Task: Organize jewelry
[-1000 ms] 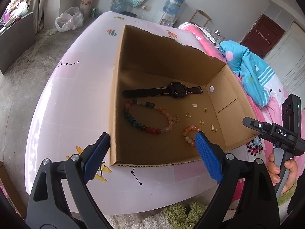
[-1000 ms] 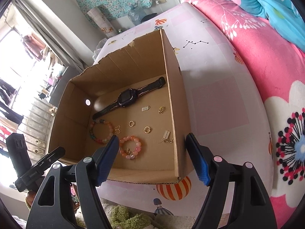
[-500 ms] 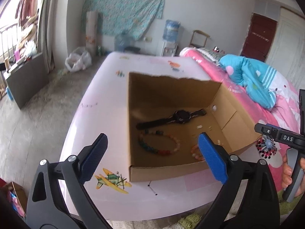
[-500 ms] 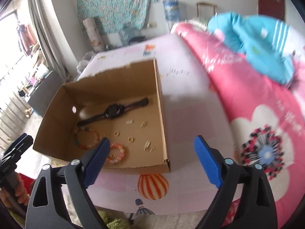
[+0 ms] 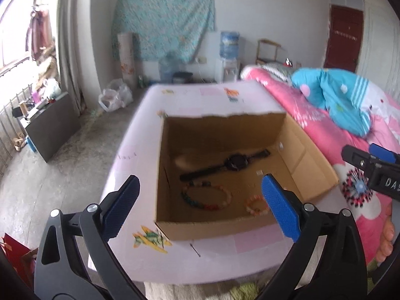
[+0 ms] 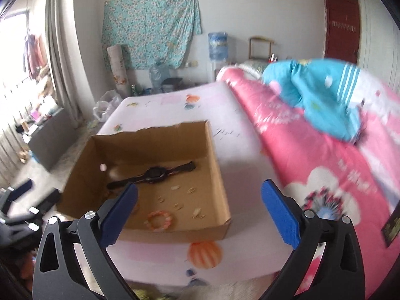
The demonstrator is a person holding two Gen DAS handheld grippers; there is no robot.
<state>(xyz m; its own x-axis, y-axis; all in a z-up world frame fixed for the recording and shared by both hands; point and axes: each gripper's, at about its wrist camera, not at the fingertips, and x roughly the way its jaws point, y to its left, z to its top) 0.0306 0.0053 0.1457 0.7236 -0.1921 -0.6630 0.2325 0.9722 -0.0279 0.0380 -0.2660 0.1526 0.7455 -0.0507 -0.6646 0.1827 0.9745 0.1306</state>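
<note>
Inside the box [image 5: 225, 227] on the bed [image 5: 140, 155], the watch [image 5: 225, 166] lies behind both bracelets [image 5: 206, 197] (side by side).

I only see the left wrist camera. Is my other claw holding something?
Observer: No. The right wrist view shows the right claw open with nothing between its pads.
Operator: Is there tiny stuff in the box? It's all blurry for me.
Observer: Yes, small gold pieces lie scattered on the cardboard box floor, beyond the pink bracelet.
Operator: What's in front of the box on that side?
Observer: An orange striped balloon print on the sheet.
</note>
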